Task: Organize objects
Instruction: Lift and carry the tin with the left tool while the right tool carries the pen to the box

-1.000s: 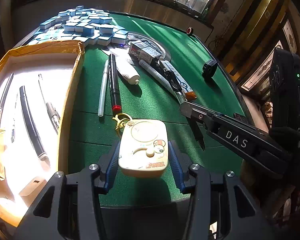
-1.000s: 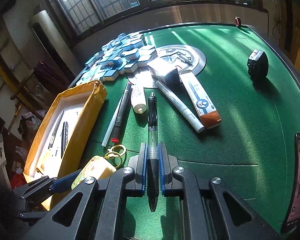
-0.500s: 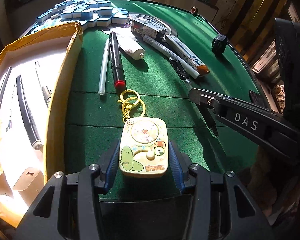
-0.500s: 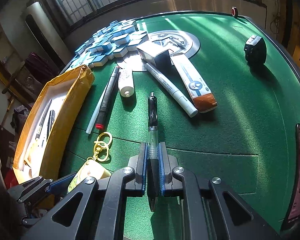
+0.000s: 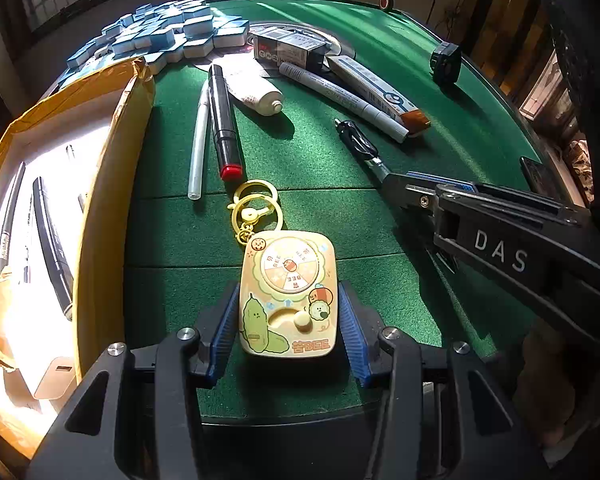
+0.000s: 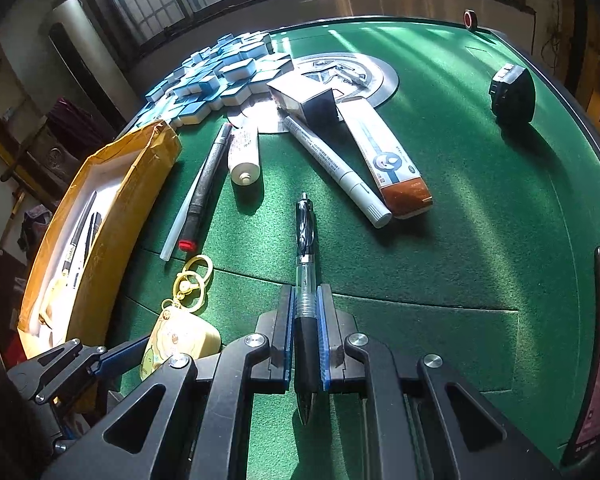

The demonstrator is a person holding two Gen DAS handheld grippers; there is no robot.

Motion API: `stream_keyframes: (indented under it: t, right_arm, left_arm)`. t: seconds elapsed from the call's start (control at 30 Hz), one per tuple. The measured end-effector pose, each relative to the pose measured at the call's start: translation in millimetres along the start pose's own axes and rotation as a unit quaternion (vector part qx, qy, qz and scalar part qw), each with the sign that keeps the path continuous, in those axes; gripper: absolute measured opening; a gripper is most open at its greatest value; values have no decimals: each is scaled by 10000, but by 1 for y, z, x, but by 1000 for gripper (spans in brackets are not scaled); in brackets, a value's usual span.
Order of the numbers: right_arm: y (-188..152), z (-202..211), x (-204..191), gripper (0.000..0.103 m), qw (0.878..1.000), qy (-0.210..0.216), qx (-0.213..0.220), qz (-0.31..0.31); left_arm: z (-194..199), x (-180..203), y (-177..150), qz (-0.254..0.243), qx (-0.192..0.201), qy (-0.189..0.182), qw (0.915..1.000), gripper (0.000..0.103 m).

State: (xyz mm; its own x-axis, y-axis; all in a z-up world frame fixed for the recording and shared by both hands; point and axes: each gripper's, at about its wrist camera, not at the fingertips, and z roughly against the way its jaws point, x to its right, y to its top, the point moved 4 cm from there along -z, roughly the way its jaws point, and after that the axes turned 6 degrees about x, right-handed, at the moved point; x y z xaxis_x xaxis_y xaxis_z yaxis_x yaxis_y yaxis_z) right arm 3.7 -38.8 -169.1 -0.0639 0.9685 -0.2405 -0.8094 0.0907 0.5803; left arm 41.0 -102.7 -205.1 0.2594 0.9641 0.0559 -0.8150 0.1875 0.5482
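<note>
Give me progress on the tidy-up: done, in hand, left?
Done: several dark pens lie in the yellow cardboard box. In hand: right gripper is shut on the clear black-grip pen; left gripper brackets the cream cartoon keychain toy, contact unclear. Left on the green felt: red-tipped black marker, white marker, white tube.

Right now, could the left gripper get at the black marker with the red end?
Probably not yet: the left gripper straddles the yellow keychain toy, which lies between it and the black marker.
</note>
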Motion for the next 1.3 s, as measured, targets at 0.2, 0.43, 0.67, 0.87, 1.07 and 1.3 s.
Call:
stream_keyframes:
  t: [0.2, 0.43, 0.67, 0.87, 1.07, 1.3]
  right_arm:
    - [-3, -8, 1, 9, 9999, -34, -134, 30]
    - [-3, -4, 0, 9, 10000, 21, -44, 12]
    - [3, 9, -5, 9, 9996, 160, 223, -76]
    - [7, 18, -10, 9, 9989, 264, 371, -133]
    - [9, 21, -15, 9, 9984, 326, 434, -138]
    - [8, 21, -19, 9, 9984, 334, 435, -117]
  left_arm:
    - [-2, 1, 2, -57, 43, 63, 10000, 46]
    - [8, -7, 7, 144, 320, 69, 9994, 45]
    - [25, -14, 15, 372, 636, -64, 9973, 45]
    - [39, -21, 19, 542, 833, -185, 9949, 45]
    - [46, -25, 20, 614, 911, -238, 9937, 45]
    - [49, -27, 20, 664, 922, -274, 9931, 45]
